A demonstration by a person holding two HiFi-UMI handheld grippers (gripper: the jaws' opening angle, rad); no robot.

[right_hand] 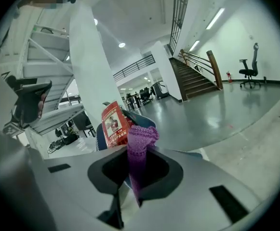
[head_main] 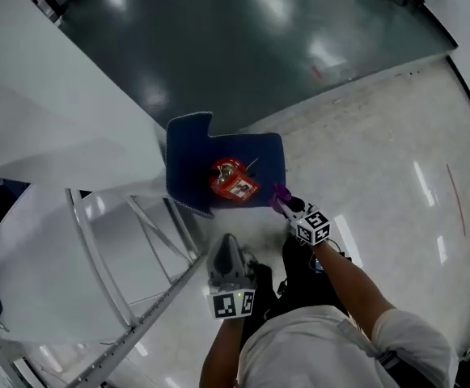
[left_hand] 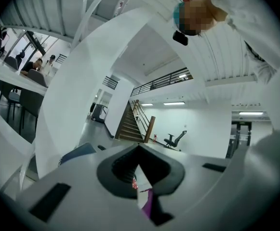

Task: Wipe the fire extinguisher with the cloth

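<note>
Cloth (right_hand: pixel 140 143), one, in right gripper (right_hand: pixel 135 173); one fire extinguisher (head_main: pixel 233 179).

**A bright hall, two floors underfoot**

You stand on a pale speckled floor (head_main: pixel 380 136) that meets a dark glossy floor (head_main: pixel 243 39) carrying soft reflections of light. To your left rise a white slanted panel (head_main: pixel 48 111) and white steel framing (head_main: pixel 93 249). Further off, a wooden staircase (right_hand: pixel 192 80) with a railing climbs beside a white wall. A black office chair (right_hand: pixel 248 71) stands near its foot, under strip lights (right_hand: pixel 216 18).

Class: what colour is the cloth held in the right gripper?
The cloth is purple, clearest in the right gripper view.
</note>
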